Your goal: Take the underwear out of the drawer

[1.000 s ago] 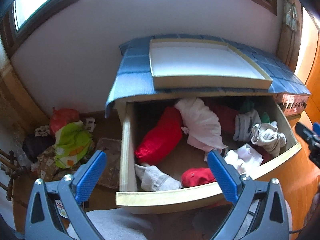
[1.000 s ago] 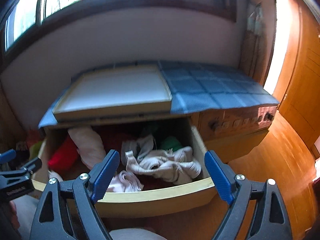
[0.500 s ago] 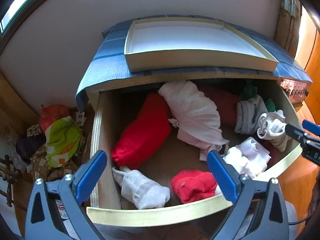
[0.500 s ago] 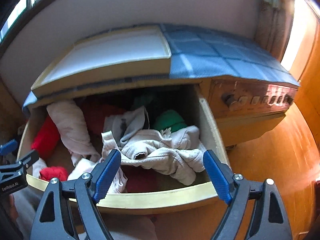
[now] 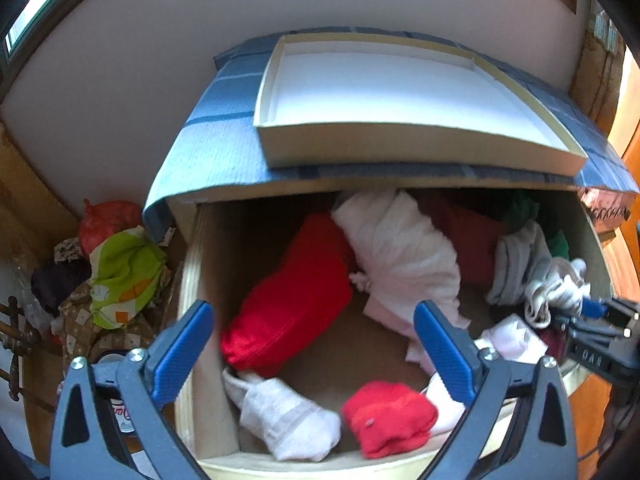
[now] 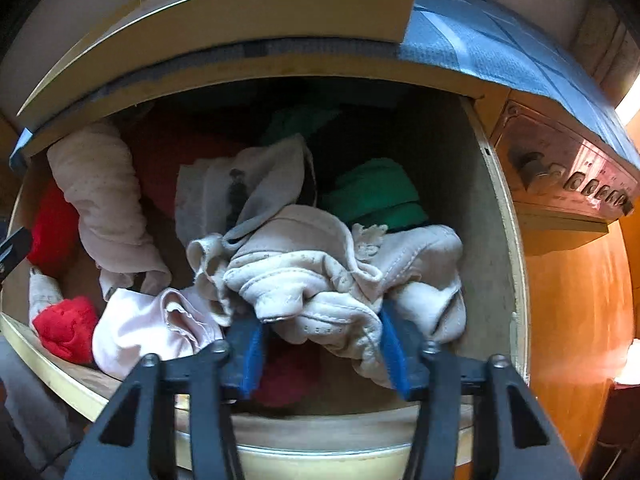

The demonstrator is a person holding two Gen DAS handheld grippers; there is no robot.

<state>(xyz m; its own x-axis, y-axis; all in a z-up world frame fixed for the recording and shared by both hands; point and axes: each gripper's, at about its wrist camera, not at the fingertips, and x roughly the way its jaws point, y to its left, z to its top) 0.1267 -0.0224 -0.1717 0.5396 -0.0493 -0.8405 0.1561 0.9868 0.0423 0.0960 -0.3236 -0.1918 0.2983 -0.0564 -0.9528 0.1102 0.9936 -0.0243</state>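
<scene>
The open wooden drawer [image 5: 192, 280] is full of crumpled clothes. A cream bundle of underwear [image 6: 320, 272] lies at its front right; in the left wrist view the same bundle [image 5: 560, 284] is at the right wall. My right gripper [image 6: 320, 336] points steeply down into the drawer. Its jaws are closing, with the near edge of the cream bundle between the blue pads [image 6: 248, 344] and lapping over them, not clamped tight. In the left wrist view it [image 5: 600, 316] enters from the right edge. My left gripper [image 5: 312, 320] hovers open over the drawer's front left, holding nothing.
Also in the drawer are a red garment [image 5: 292, 296], a pale pink one [image 5: 404, 248], a white sock [image 5: 284, 412], a red sock [image 5: 388, 416] and green cloth [image 6: 376, 196]. A shallow tray [image 5: 400, 92] sits on the blue cloth [image 5: 216, 152] above. Clutter [image 5: 124, 276] lies on the floor at left.
My right gripper dropped into the drawer, tilted further down, and narrowed its jaws around the cream bundle. My left gripper came closer and a little lower over the drawer, still open.
</scene>
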